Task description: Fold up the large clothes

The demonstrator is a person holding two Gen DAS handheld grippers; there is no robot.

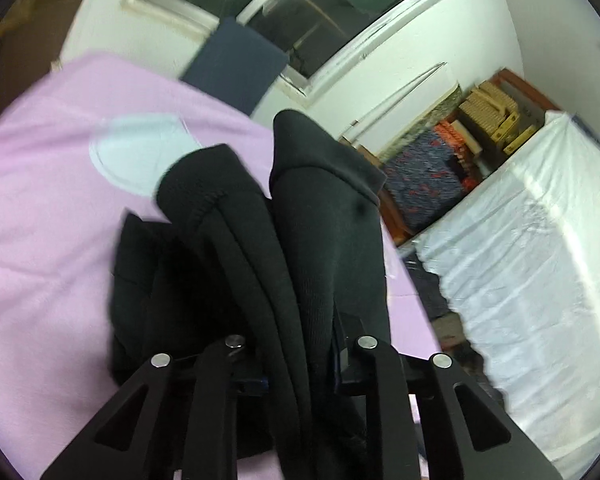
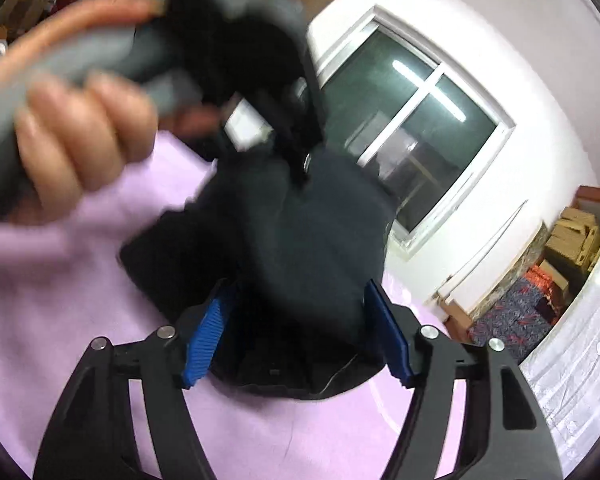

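Pinching the black garment (image 1: 300, 248) tight in my left gripper (image 1: 300, 364), I am keeping my right gripper (image 2: 296, 344) parted around its bunched fabric, over the pink sheet (image 2: 60, 300).

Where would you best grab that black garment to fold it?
Probably by the ribbed cuff: it is thick, stands up off the pink sheet and gives firm hold. Come from the near side, as the left gripper does, already pinching the black garment.
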